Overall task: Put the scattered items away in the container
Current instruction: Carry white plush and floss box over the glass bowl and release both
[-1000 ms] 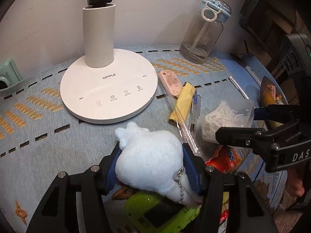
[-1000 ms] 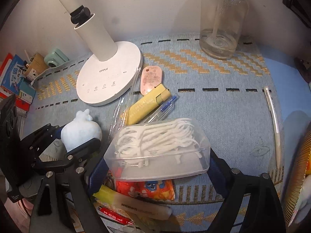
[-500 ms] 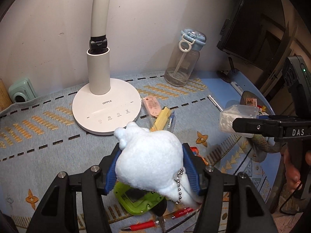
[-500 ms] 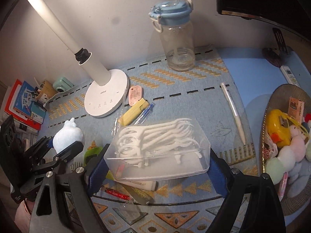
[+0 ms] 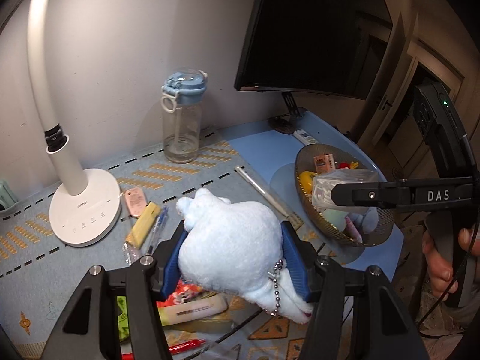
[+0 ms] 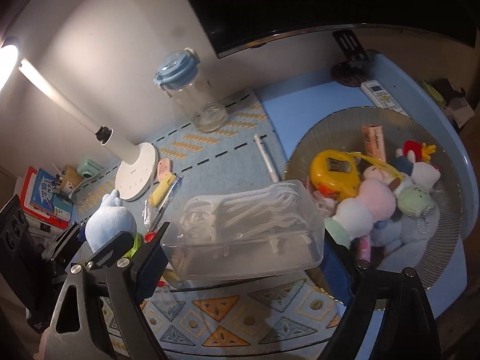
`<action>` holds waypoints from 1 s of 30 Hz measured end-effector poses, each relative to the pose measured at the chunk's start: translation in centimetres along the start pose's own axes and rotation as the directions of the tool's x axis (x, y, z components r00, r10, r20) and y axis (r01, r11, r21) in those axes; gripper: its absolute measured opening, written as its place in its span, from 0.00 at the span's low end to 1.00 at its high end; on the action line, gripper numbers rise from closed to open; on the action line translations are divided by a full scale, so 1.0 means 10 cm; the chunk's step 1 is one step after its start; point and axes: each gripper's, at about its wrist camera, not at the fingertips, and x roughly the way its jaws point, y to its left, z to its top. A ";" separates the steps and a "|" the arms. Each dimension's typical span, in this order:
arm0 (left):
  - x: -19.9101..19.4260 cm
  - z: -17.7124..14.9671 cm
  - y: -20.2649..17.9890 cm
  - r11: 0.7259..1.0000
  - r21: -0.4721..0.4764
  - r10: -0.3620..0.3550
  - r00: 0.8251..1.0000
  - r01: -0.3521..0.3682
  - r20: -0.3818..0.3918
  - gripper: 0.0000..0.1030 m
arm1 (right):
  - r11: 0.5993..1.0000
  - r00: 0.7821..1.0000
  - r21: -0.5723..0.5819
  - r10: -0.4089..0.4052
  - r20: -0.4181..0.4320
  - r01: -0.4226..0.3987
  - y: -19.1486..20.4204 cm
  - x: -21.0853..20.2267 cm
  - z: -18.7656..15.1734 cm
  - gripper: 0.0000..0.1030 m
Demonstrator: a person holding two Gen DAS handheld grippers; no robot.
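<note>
Left wrist view: your left gripper [image 5: 234,258] clamps the pale-blue plush keychain [image 5: 232,244] above the mat, your right gripper [image 6: 243,249] grips the clear floss-pick box [image 6: 244,229] beside the ribbed bowl [image 6: 450,240].

Above the ribbed glass bowl [image 6: 336,126] you have open air; inside it, plush toys [image 6: 378,198] crowd the bottom. Behind the bowl, the dark monitor [image 5: 309,30] overhangs the desk [image 6: 303,105].

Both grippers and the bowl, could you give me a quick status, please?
Left gripper shut on blue plush. Right gripper shut on floss-pick box, beside the bowl. Bowl part full; nothing blocking.
</note>
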 end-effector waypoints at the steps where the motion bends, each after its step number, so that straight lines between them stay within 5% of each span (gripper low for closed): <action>1: 0.04 0.04 -0.10 1.000 0.012 -0.012 1.000 0.012 0.001 0.54 | 1.000 1.000 0.015 -0.004 0.006 0.004 -0.11 -0.05 0.01 0.86; 16: 1.03 0.41 -1.33 0.975 0.147 -0.161 0.985 0.169 -0.063 0.54 | 0.984 0.996 0.165 -0.082 0.047 0.074 -1.56 -0.30 0.24 0.86; 30: 1.82 0.43 -1.57 0.985 0.074 -0.146 0.977 0.159 -0.159 0.54 | 0.994 0.997 0.096 -0.054 -0.059 0.060 -1.88 0.18 0.52 0.86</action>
